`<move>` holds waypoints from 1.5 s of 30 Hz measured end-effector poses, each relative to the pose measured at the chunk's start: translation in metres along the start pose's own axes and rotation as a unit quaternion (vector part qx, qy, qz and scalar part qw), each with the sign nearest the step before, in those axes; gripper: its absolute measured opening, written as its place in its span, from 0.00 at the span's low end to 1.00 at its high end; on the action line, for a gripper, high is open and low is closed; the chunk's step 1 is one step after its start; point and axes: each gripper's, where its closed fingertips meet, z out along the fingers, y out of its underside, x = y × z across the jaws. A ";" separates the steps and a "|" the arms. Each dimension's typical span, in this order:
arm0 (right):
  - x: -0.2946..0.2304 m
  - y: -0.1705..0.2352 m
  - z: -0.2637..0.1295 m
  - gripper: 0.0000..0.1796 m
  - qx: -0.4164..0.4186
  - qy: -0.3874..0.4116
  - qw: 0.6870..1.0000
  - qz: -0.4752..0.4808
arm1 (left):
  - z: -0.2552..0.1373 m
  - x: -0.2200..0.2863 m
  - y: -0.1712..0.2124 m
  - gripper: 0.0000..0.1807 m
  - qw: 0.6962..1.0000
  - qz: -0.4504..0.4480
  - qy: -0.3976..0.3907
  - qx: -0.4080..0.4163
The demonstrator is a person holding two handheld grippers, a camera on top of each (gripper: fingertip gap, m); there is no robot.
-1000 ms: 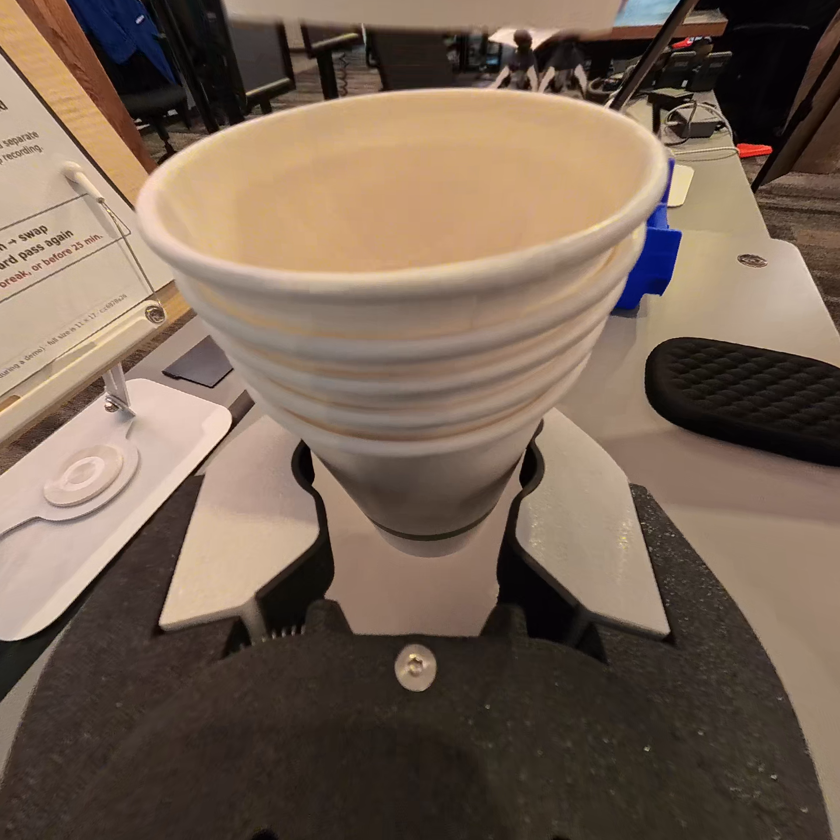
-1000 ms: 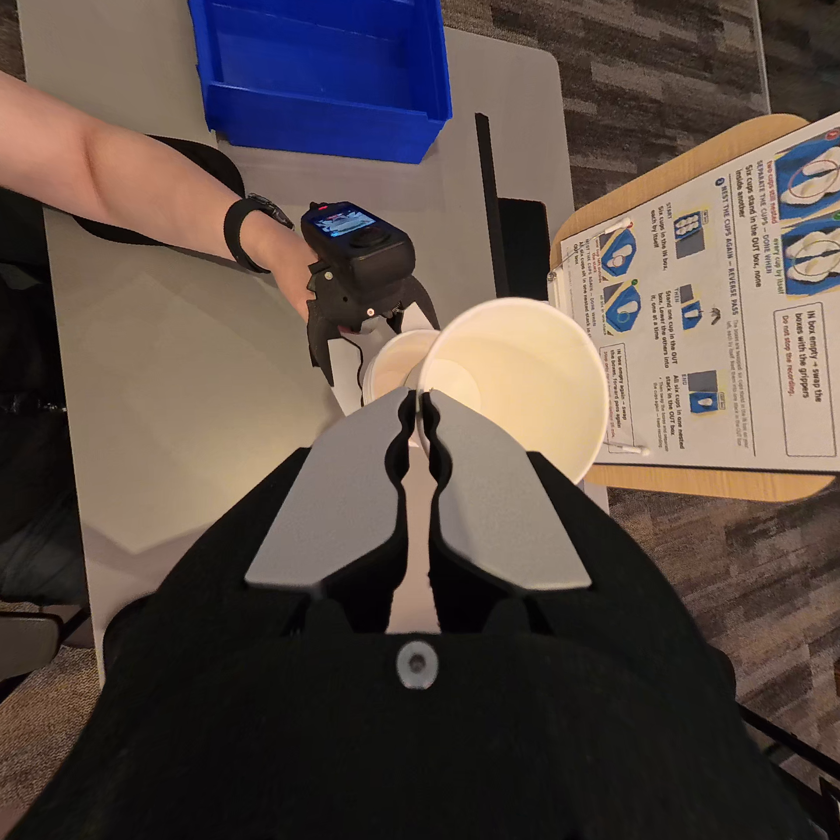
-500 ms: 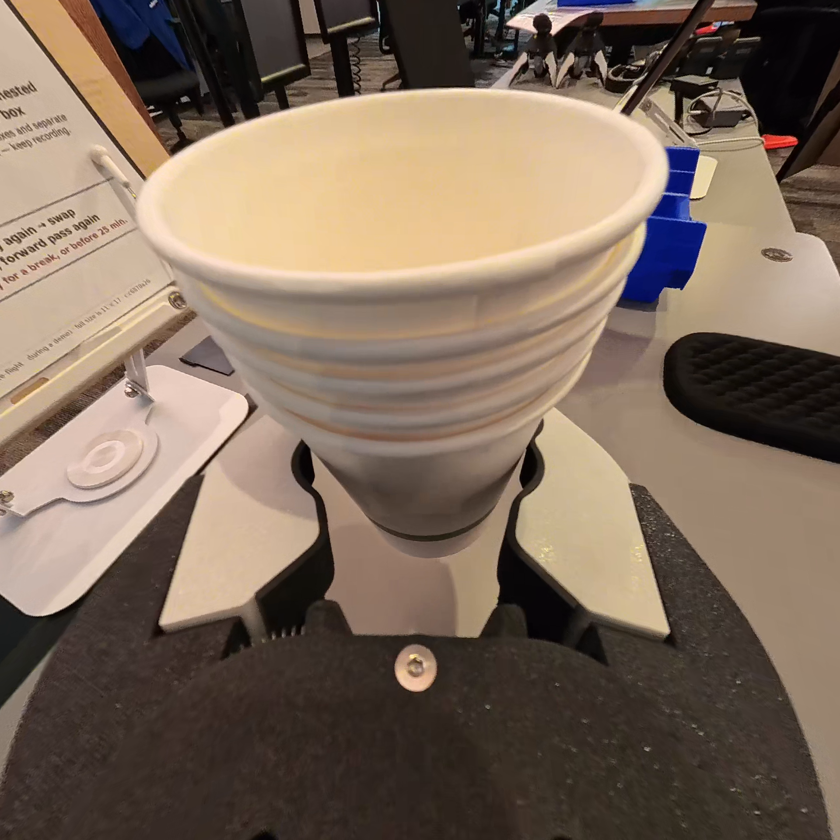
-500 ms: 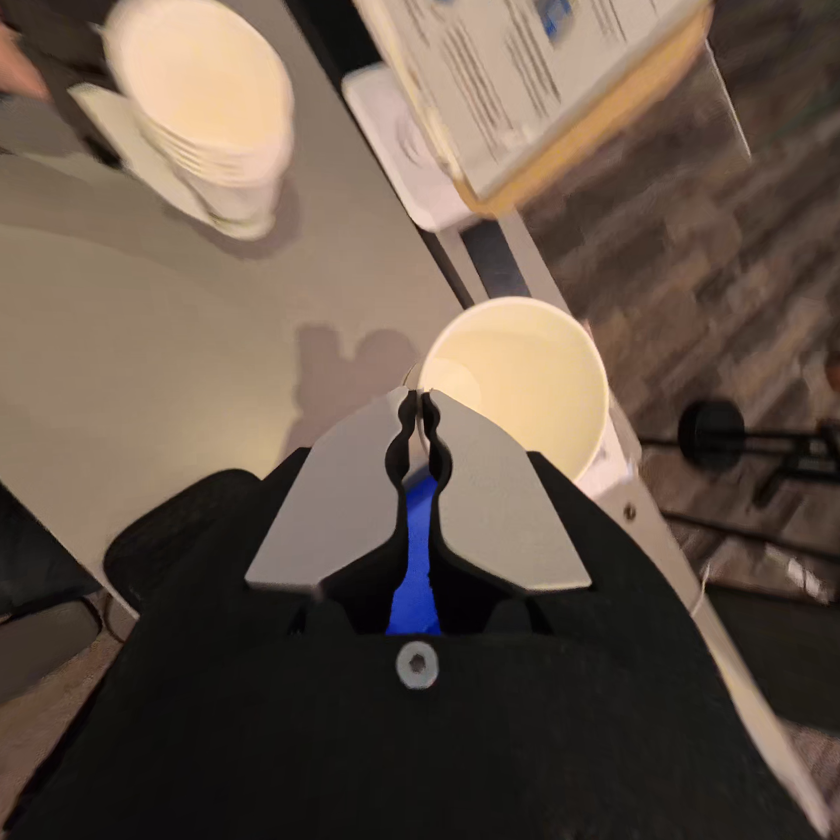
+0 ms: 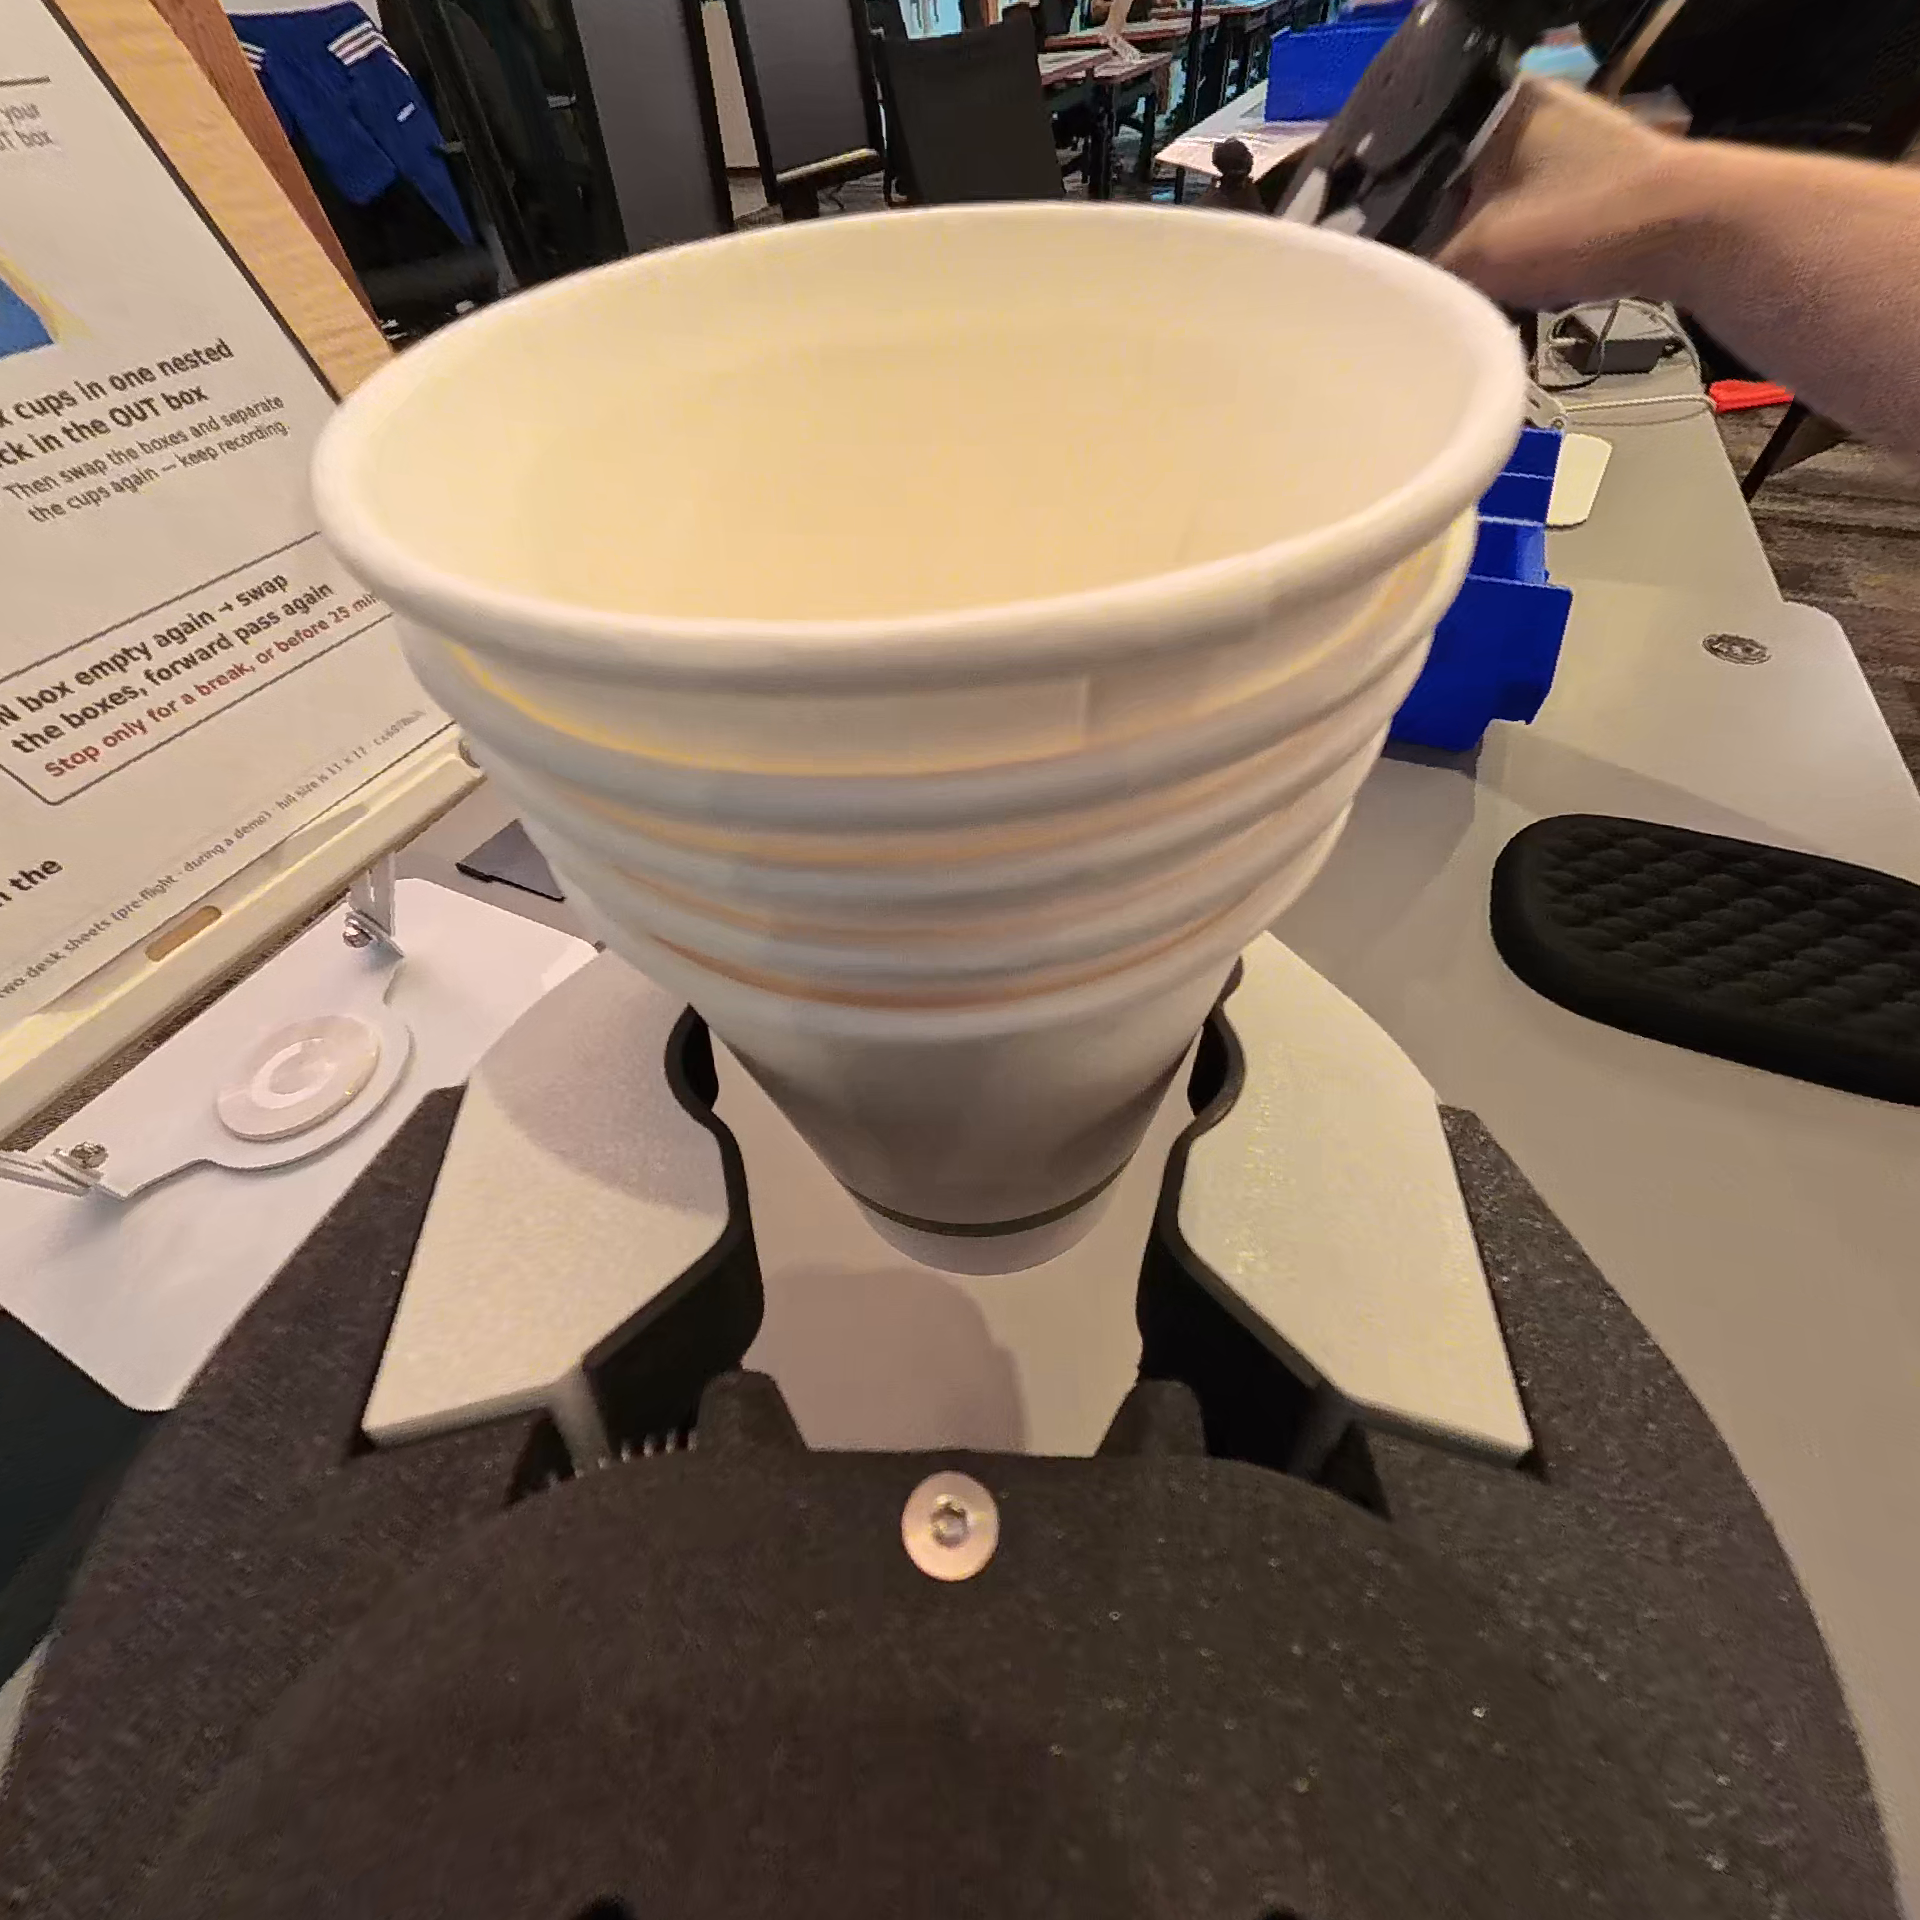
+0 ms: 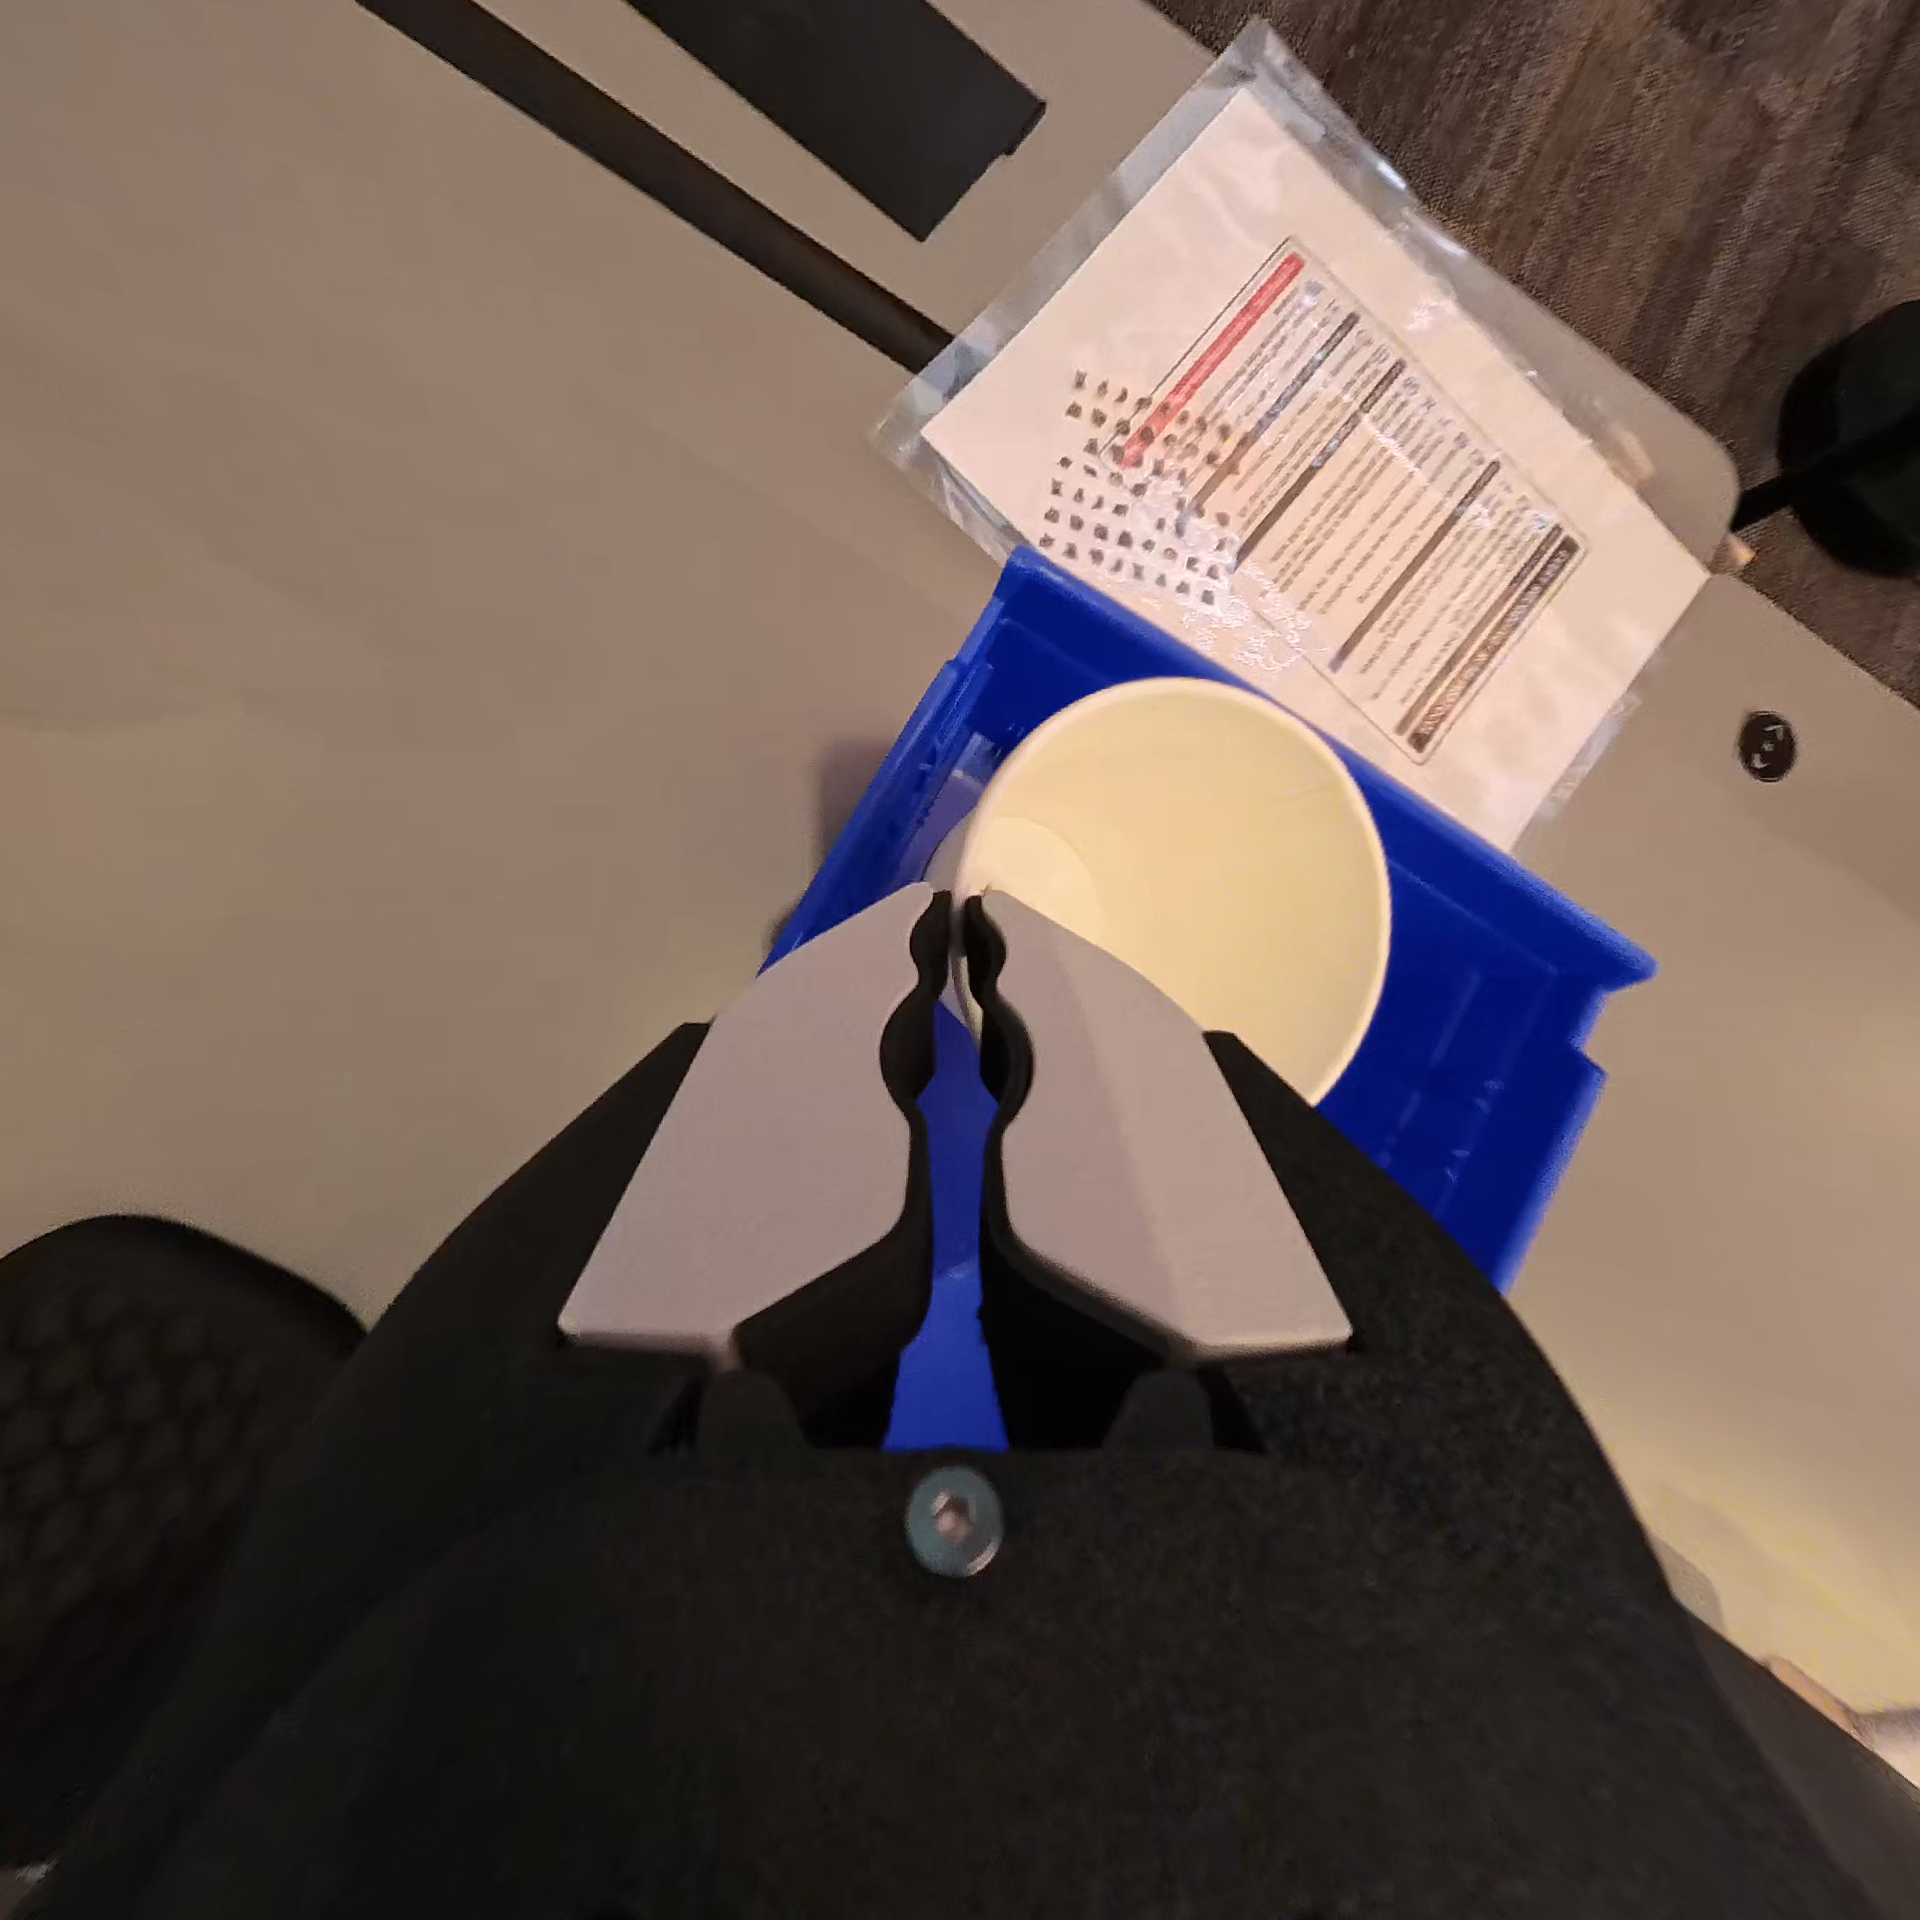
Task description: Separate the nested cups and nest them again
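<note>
A grey desk (image 6: 364, 520) carries a blue bin (image 6: 1475, 997) at 1 o'clock in the right wrist view, a printed sheet (image 6: 1340, 499) beyond it. The left gripper (image 5: 961, 1122) holds the stack (image 5: 914, 665) of nested cups upright, fingers spread around its base and touching both sides. The right gripper (image 6: 958, 909), fingers nearly together, pinches the rim of one cup (image 6: 1184, 873) above the bin.

Bench (image 6: 364, 520), grey: blue bin (image 6: 1475, 997) ahead of right tool; sleeved printed sheet (image 6: 1351, 499) beyond the bin; black padded rest (image 5: 1714, 956) right of left tool; white stand base (image 5: 208, 1195) to its left.
</note>
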 end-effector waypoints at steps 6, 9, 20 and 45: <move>-0.002 0.014 0.029 0.01 -0.014 0.001 1.000 -0.016 | 0.005 0.005 0.005 0.50 1.000 0.008 0.006 -0.011; -0.005 0.016 0.036 0.01 -0.024 -0.004 0.999 -0.032 | 0.008 0.007 0.008 0.50 1.000 0.010 0.009 -0.018; -0.013 0.016 0.048 0.01 -0.034 -0.026 0.998 -0.042 | 0.006 0.005 0.007 0.50 1.000 0.008 0.012 -0.018; -0.013 -0.037 -0.032 0.15 0.020 0.062 0.993 -0.102 | -0.001 0.007 0.000 0.50 1.000 0.011 0.017 -0.012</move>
